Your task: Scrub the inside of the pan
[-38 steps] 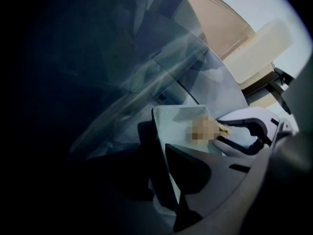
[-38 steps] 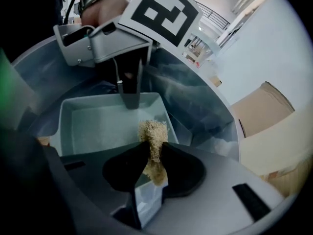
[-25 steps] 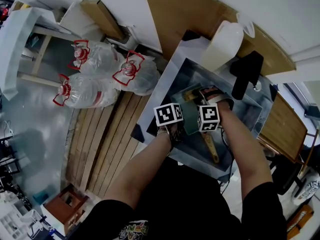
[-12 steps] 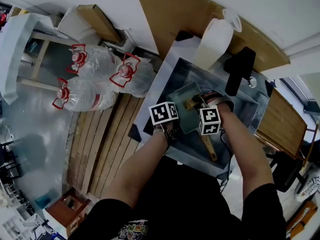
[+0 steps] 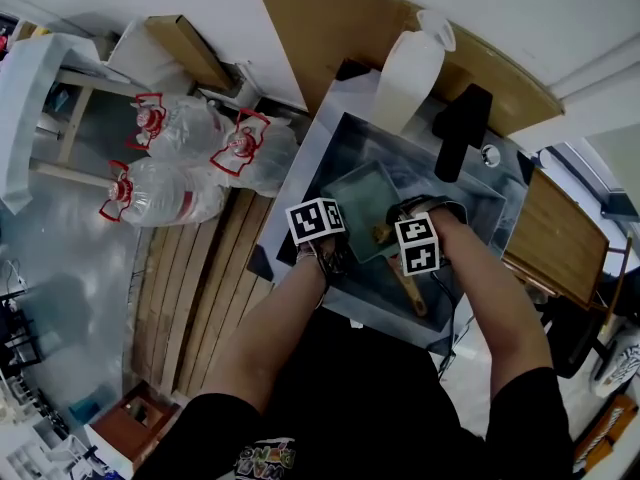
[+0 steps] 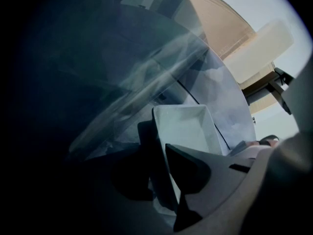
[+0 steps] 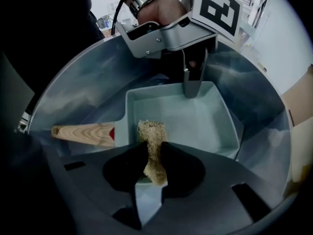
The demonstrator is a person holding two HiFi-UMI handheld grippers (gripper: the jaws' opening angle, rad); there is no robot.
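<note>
Sink [image 5: 478,200] holds the pan [image 7: 190,121]; left gripper [image 6: 159,155] clamps its rim, right gripper [image 7: 154,153] grips a scrubber [image 7: 150,133] inside.

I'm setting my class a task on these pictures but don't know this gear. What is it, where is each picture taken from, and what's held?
A person stands over a sink with a hand-held gripper, a two-jaw clamp, in each hand. One picture comes from a head camera looking down; the other two from cameras on the hand-held grippers. In the sink lies a square pan with a wooden handle. The left hand-held gripper clamps the pan's wall; the right hand-held gripper pinches a beige scrubber in the pan.
</note>
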